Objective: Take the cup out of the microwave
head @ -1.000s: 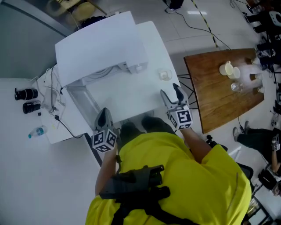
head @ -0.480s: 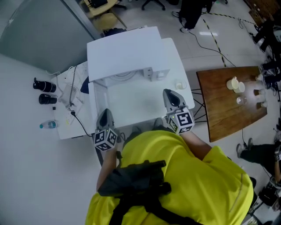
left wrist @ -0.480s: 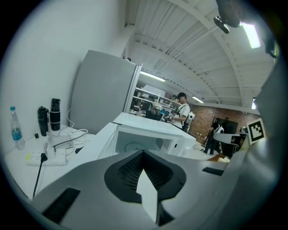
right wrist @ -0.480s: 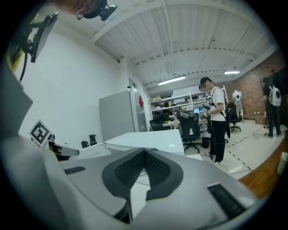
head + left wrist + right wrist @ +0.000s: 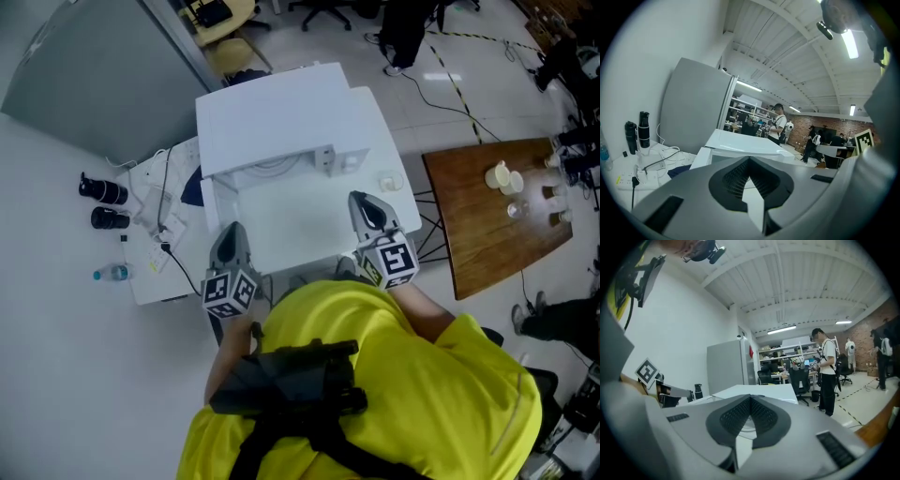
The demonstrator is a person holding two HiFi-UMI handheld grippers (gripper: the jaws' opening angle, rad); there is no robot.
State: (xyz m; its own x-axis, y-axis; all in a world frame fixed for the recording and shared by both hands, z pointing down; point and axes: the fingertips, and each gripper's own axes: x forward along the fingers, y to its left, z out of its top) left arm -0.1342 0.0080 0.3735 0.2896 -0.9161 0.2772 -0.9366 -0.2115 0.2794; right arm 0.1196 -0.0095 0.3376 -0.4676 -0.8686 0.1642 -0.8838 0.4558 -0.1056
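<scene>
A white microwave (image 5: 281, 117) stands at the far end of a white table (image 5: 291, 225). Right of it on the table stands a small clear cup (image 5: 388, 182). My left gripper (image 5: 230, 234) hovers over the table's near left edge, shut and empty. Shut and empty too, my right gripper (image 5: 367, 202) hangs over the near right part, short of the cup. In the left gripper view the left gripper (image 5: 749, 161) points at the microwave (image 5: 740, 143) with its jaws together. The right gripper (image 5: 750, 401) likewise shows closed jaws, with the microwave (image 5: 759, 391) ahead.
A wooden table (image 5: 469, 234) with several cups stands to the right. Two black bottles (image 5: 103, 192), a water bottle (image 5: 111, 274) and cables (image 5: 155, 220) lie on the low surface at left. A grey cabinet (image 5: 84, 75) stands behind. People stand in the room's background.
The right gripper's jaws, apart a second ago, have closed on nothing. Both grippers have risen and drawn back from the table, and the head view has shifted.
</scene>
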